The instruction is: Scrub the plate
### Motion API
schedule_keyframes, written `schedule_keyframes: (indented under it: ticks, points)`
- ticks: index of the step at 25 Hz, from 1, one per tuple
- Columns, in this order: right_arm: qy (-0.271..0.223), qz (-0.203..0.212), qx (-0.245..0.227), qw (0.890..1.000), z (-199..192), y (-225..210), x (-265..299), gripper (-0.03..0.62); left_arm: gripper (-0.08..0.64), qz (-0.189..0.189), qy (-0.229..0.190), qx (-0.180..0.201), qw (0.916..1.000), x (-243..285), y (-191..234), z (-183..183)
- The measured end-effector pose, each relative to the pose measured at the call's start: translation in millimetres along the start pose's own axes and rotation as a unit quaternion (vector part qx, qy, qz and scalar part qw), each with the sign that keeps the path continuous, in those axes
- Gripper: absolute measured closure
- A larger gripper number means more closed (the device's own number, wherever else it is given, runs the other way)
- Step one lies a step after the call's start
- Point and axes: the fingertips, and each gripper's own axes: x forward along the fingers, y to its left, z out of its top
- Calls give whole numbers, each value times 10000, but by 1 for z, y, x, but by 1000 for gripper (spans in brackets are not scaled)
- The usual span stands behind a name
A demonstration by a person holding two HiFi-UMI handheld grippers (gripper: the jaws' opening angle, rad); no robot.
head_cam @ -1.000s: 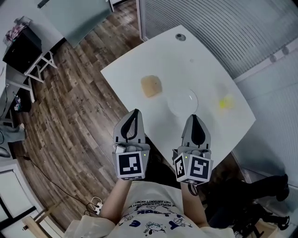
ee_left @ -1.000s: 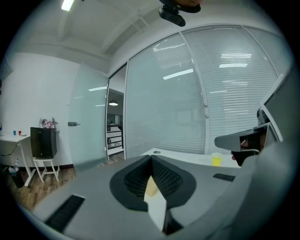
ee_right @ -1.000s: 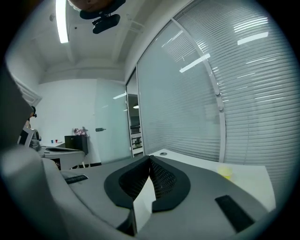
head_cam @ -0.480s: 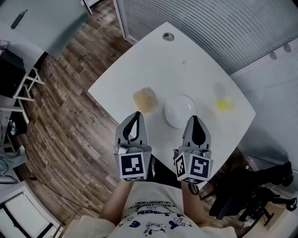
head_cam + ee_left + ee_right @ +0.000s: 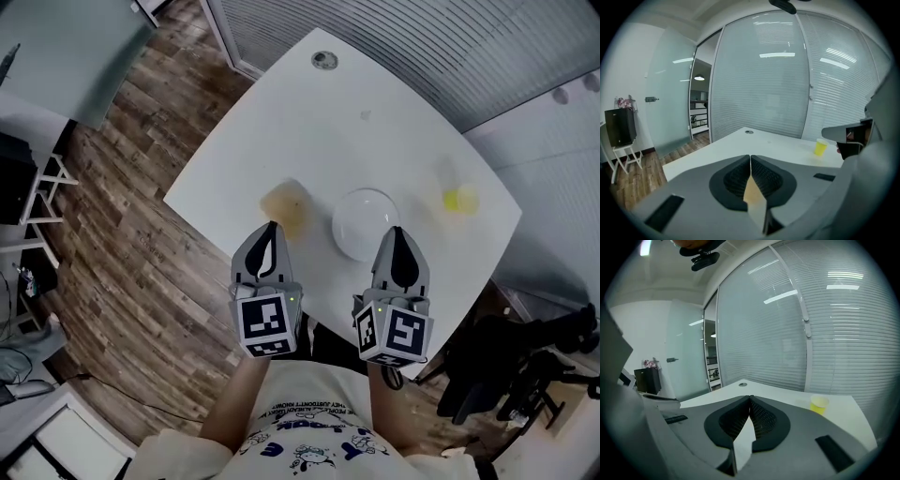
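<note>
A white plate [image 5: 366, 223] lies near the front edge of the white table [image 5: 375, 122], with a tan sponge [image 5: 284, 206] to its left. My left gripper [image 5: 272, 228] hovers with its tip at the sponge's near edge, jaws shut and empty. In the left gripper view the jaws [image 5: 750, 157] meet at the tip, and the tan sponge [image 5: 753, 193] shows below them. My right gripper [image 5: 397, 232] is at the plate's near rim, also shut with nothing in it; its jaws [image 5: 750, 397] touch at the tip.
A yellow cup [image 5: 459, 200] stands right of the plate, also seen as the cup [image 5: 820, 147] and the cup [image 5: 818, 404] in the gripper views. A round cable hole [image 5: 324, 60] sits at the table's far side. Wood floor lies left; frosted glass walls stand behind.
Both grippers have moved forward and down over the table's near edge; the left tip now reaches the sponge and the right tip the plate's rim. Both jaws stay shut.
</note>
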Motion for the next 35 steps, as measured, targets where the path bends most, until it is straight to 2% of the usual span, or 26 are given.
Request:
schedule_keyframes:
  ticks: [5,9,13,16,20,29,35]
  points:
    - [-18,-61,18,10000,-7,1,8,572,472,37,385,-256,9989,12,7,-15]
    - [36,-96,53,9999,-14,-1,10,572,462,-32,405,-375,9985,17,8,-18]
    - [148,-84,121,9998,-23,-3,12,572,418,-41,471,-531,9975,21,3,-21]
    - [209,-8,111,9997,-26,-4,15,572,400,79,533,-715,9960,26,3,-24]
    - [269,49,82,9996,-25,-7,19,572,312,313,605,-1076,9919,29,8,-25]
    - [456,66,54,9989,-31,-16,22,572,298,560,956,-1405,9839,42,11,-46]
    - [508,68,123,9986,-43,-20,22,572,290,555,1035,-1370,9836,52,7,-53]
